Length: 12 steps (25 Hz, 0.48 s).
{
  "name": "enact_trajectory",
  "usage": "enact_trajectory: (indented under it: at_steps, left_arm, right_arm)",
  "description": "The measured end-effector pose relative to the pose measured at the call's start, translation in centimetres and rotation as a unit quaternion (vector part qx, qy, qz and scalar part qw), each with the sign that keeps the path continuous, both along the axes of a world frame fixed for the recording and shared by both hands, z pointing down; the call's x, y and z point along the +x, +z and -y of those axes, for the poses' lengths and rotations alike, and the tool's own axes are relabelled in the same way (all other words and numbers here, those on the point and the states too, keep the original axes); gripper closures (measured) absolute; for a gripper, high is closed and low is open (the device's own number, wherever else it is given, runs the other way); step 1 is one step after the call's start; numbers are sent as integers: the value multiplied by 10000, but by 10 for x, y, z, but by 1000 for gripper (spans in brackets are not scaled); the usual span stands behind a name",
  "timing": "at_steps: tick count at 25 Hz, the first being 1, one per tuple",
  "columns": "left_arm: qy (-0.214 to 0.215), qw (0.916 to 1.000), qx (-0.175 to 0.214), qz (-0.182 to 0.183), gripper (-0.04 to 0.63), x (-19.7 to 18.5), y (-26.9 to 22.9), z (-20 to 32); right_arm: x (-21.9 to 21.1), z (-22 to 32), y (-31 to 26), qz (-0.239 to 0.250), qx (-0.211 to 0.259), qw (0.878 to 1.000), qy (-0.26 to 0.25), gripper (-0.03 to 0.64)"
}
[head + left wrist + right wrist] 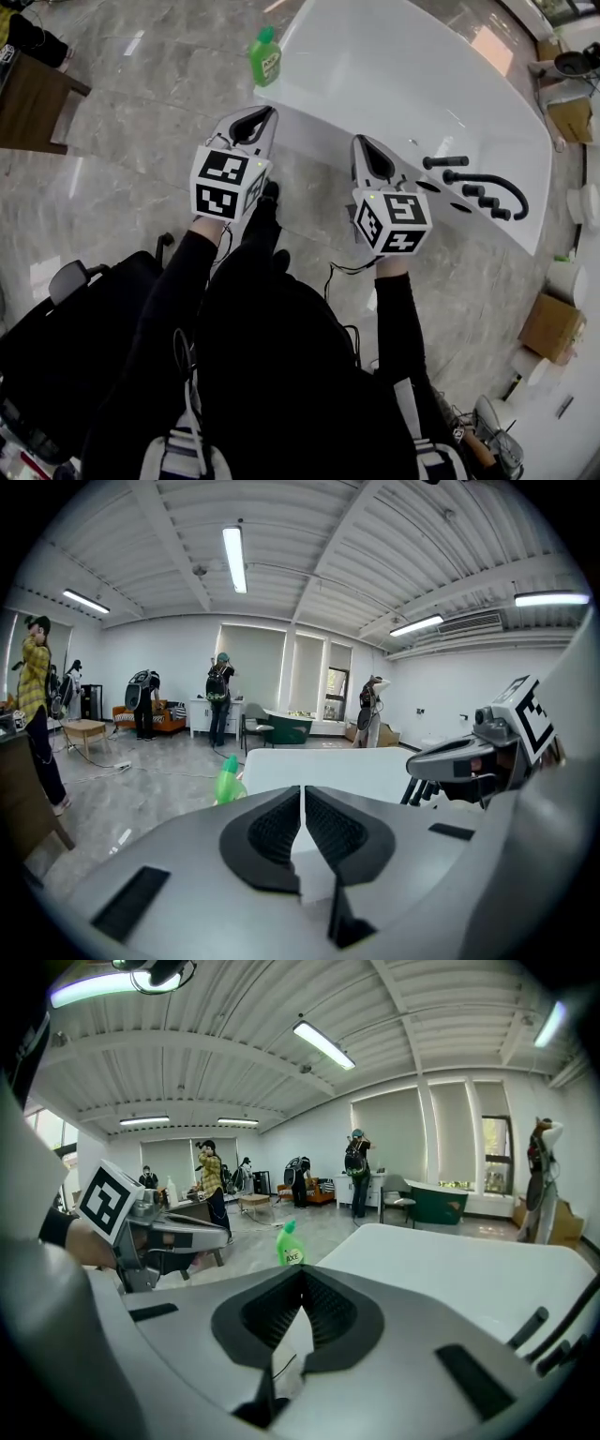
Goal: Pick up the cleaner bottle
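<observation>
The green cleaner bottle (265,56) stands upright by the far left corner of the white bathtub (412,84). My left gripper (269,112) hovers short of it, jaws shut and empty. To its right, my right gripper (360,141) hangs over the tub's near rim, also shut with nothing in it. In the left gripper view the bottle (229,780) shows left of the closed jaw tips (302,792). From the right gripper view the bottle (290,1244) appears just above the shut jaw tips (301,1275), still well away.
Black tap fittings (480,185) sit on the tub's right rim. A wooden table (33,103) stands at far left, a black chair (56,328) at near left, cardboard boxes (551,326) at right. People stand far back in the room (218,691).
</observation>
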State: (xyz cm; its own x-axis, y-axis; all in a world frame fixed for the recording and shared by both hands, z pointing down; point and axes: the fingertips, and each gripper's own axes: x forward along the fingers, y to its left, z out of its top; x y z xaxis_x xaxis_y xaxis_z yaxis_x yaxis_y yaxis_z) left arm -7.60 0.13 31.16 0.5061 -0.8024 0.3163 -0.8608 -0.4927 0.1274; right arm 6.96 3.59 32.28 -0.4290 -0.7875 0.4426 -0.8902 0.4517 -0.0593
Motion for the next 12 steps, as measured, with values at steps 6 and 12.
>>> enact_trajectory:
  at_steps: [6, 12]
  left_arm:
    - [-210, 9994, -252, -120, 581, -16, 21, 41]
    - [-356, 9987, -342, -138, 581, -30, 43, 75]
  right_arm:
    - [-12, 42, 24, -42, -342, 9994, -22, 615]
    - [-19, 72, 42, -126, -558, 9984, -20, 615]
